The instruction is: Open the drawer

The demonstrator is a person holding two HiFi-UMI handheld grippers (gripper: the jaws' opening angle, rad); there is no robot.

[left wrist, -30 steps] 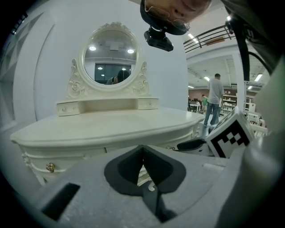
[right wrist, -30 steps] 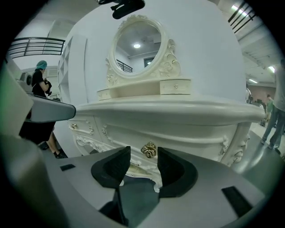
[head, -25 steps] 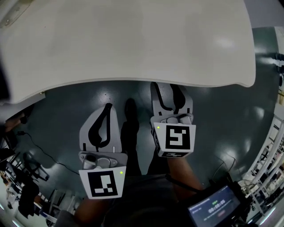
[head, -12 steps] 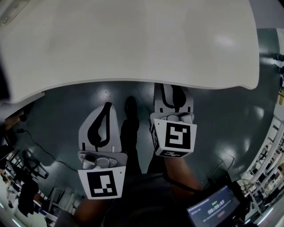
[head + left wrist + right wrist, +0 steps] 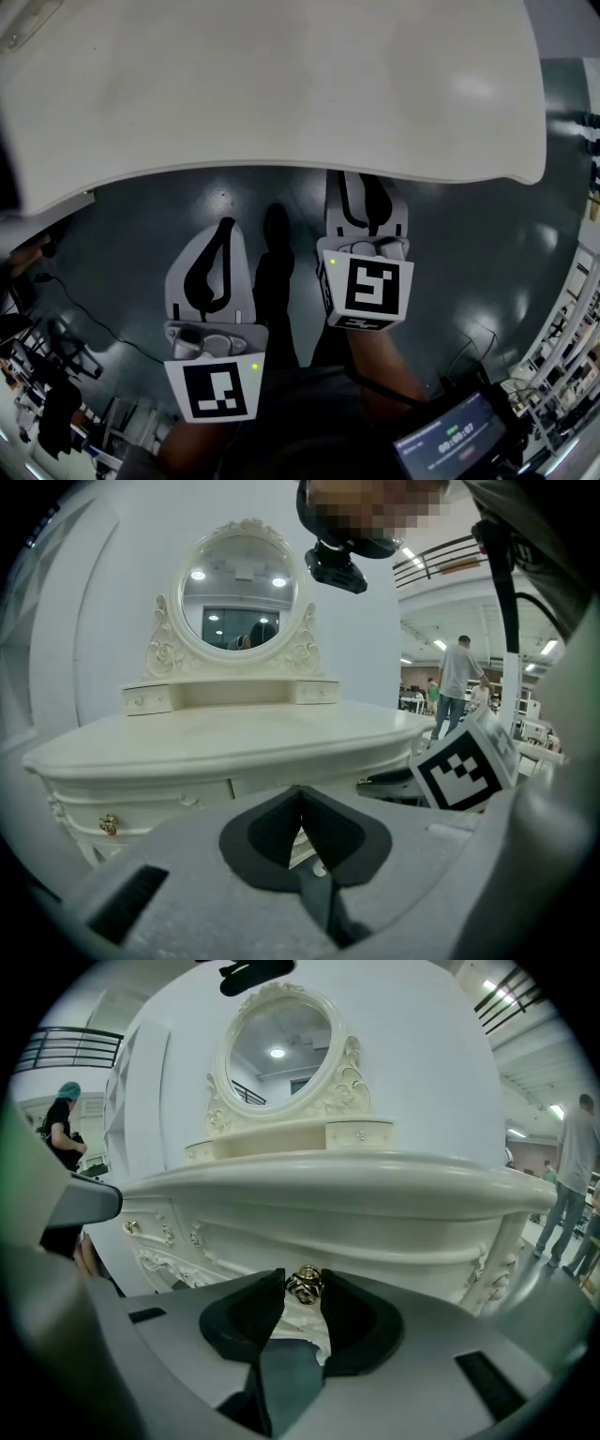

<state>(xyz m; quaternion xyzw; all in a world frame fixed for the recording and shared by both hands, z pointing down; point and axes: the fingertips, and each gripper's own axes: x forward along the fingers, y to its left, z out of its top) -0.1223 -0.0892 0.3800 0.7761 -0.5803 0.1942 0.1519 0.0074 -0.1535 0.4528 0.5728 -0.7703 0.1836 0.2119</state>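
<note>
white dressing table (image 5: 328,1180) before us; its drawer (image 5: 384,1241) sits under the top, likely light but sticky. our right gripper (image 5: 302,1290) has just been closing onto its small gold knob (image 5: 306,1282), probably slippery; left gripper (image 5: 301,794) clenched, empty.

We hold both grippers out side by side. Our left gripper (image 5: 300,794) sits empty, its jaw tips touching. Our right gripper (image 5: 303,1290) reaches further forward. Its jaws have just been closing, and the pads now pinch the brass drawer knob (image 5: 305,1282).
</note>
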